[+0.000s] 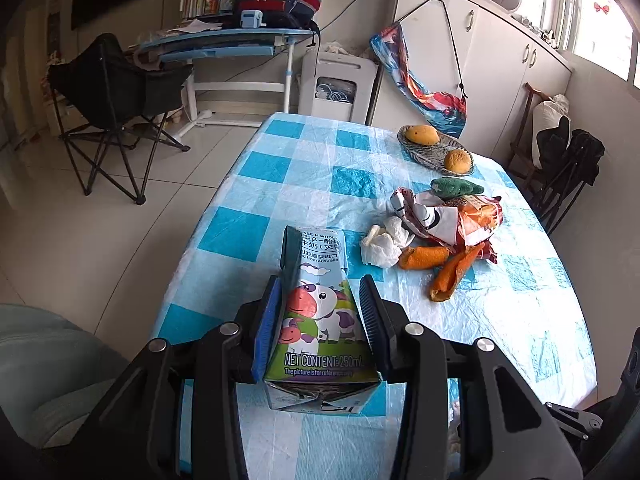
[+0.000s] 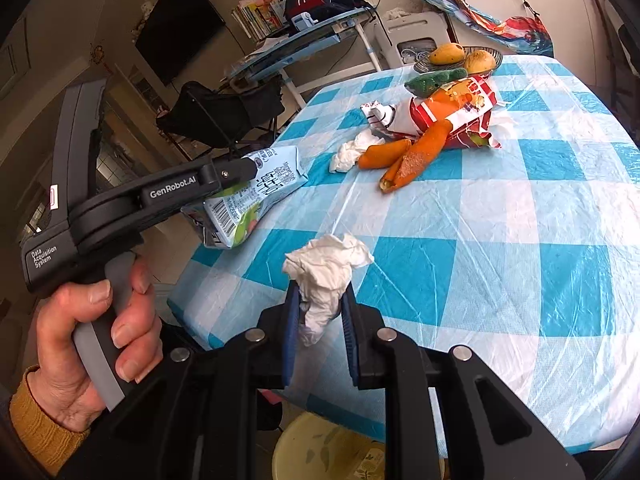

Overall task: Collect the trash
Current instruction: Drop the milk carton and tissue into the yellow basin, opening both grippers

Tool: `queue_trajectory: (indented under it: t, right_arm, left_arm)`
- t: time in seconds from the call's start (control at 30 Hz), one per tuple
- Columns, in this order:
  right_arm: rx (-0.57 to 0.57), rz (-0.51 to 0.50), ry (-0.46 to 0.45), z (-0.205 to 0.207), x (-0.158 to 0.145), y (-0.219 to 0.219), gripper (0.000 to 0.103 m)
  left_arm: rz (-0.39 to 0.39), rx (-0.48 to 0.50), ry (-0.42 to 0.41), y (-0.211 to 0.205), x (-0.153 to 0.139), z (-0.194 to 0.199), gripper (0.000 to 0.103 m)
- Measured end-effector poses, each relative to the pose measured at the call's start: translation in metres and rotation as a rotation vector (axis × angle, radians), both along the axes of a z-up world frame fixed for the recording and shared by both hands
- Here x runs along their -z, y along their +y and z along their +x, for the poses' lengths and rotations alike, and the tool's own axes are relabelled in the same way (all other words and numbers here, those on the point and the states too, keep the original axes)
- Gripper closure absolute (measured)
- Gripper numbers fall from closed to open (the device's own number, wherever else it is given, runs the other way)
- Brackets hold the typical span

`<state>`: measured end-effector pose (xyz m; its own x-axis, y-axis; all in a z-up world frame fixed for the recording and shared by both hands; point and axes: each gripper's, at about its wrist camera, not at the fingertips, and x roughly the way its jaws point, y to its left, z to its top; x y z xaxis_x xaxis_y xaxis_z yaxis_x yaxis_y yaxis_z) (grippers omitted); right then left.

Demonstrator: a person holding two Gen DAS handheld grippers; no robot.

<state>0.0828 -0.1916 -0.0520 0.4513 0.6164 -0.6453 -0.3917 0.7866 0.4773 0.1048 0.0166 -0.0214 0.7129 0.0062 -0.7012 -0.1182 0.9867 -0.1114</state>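
My left gripper (image 1: 320,280) is shut on a milk carton (image 1: 320,312) with a cartoon cow, held tilted above the near end of the checked table (image 1: 280,168). The right wrist view shows the same gripper (image 2: 240,170) with the carton (image 2: 260,192) out past the table's left edge, and a hand (image 2: 100,340) on its handle. My right gripper (image 2: 321,286) is shut on a crumpled white tissue (image 2: 326,260) over the table's near edge. Farther along lie orange peels (image 2: 404,156), another tissue (image 2: 350,150) and a torn red snack wrapper (image 2: 460,116).
A wire basket (image 1: 436,152) with two mangoes stands at the table's far right, with a green plush item (image 1: 456,187) beside it. A pale yellow bin (image 2: 320,452) sits on the floor below the near edge. A folding chair (image 1: 116,92) and a desk (image 1: 224,40) stand beyond.
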Motion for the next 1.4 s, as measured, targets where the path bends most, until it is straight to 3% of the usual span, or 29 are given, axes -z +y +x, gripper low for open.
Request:
queue_trajectory:
  t: [0.07,0.17,0.47,0.8,0.87,1.03,1.27,1.37,1.4]
  right_arm:
    - [-0.01,-0.007,-0.003,-0.011,-0.002,0.001,0.081]
    - [-0.032,-0.024,-0.01,-0.027,-0.005,0.002,0.081]
    - [-0.077,-0.074,0.023,-0.075,0.002,0.0,0.081]
    - [-0.123,-0.156,0.102,-0.104,0.023,0.008,0.08]
    - [-0.134,-0.196,0.125,-0.105,0.03,0.013,0.075]
    - [-0.066,-0.213,0.092,-0.101,0.025,0.006,0.046]
    - [0.168,-0.14,0.078,-0.091,0.02,-0.037,0.035]
    - [0.235,-0.118,0.047,-0.091,0.015,-0.046,0.031]
    - [0.246,-0.119,0.031,-0.092,0.01,-0.049,0.029]
  left_arm:
    - [0.002,0.009,-0.01,-0.003,-0.003,-0.013,0.065]
    - [0.01,0.023,-0.015,-0.005,-0.006,-0.031,0.075]
    - [-0.006,0.047,-0.015,-0.008,-0.004,-0.078,0.076]
    - [-0.091,0.039,-0.022,0.007,-0.006,-0.126,0.076]
    - [-0.111,0.046,-0.012,0.007,-0.004,-0.138,0.076]
    - [-0.134,0.099,0.032,-0.007,0.003,-0.171,0.076]
    - [-0.081,0.254,0.247,-0.051,0.042,-0.192,0.076]
    - [-0.041,0.277,0.279,-0.06,0.05,-0.193,0.072]
    - [-0.03,0.274,0.271,-0.061,0.05,-0.194,0.065]
